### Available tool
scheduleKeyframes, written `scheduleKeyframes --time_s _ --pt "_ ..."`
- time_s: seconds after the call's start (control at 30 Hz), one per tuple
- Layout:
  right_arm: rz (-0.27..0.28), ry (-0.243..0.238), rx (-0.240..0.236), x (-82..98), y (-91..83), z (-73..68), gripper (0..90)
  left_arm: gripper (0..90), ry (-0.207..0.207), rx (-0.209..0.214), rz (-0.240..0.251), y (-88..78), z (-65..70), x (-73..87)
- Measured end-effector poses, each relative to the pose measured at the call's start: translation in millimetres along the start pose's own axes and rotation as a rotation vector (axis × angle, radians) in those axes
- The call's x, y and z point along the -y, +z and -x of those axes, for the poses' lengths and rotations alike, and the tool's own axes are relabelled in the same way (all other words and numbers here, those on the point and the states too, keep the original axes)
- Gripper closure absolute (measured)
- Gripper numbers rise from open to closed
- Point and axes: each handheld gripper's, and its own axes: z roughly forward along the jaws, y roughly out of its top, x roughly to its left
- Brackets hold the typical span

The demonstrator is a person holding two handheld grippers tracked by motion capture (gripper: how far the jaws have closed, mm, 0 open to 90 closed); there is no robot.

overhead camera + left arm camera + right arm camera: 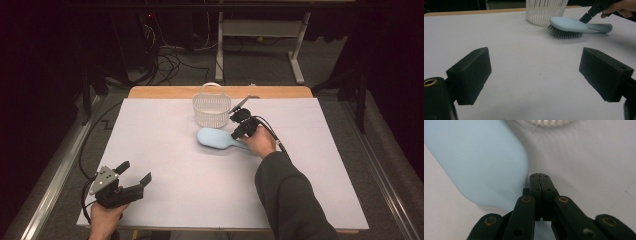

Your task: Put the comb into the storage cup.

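basket white, upright | blue hairbrush beside it, on table

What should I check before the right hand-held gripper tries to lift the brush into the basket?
1. Right hand-held gripper holds the brush: not ok. In its own view the jaws meet with nothing between them, and the brush lies beside them.
2. Brush flat on the table, bristles down: ok, as the left gripper view shows.
3. Basket upright, mouth open: ok.
4. Basket contents: cannot tell; its inside is not visible.
5. Left hand-held gripper out of the way: ok. It is open near the table's front left corner, well apart from the brush.
6. Cable off the brush: ok. It trails back over the right hand.
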Motion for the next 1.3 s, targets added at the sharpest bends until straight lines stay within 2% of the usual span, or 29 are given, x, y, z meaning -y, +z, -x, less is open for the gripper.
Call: scheduleKeyframes --time_s 0.1,0.3,1.3 --pt "-0.006 -0.015 -0.002 1.0 0.5 -1.3 90.0 9.9 0.002 0.002 -0.001 0.8 0.4 0.0" --pt "-0.003 -0.005 -0.012 3.3 0.0 -0.8 90.0 9.9 0.0 0.002 0.001 0.3 -0.2 0.0" --pt "0.005 -0.037 -0.029 17.7 -3.9 -6.0 90.0 9.9 0.007 0.001 0.002 0.4 0.6 -0.7"
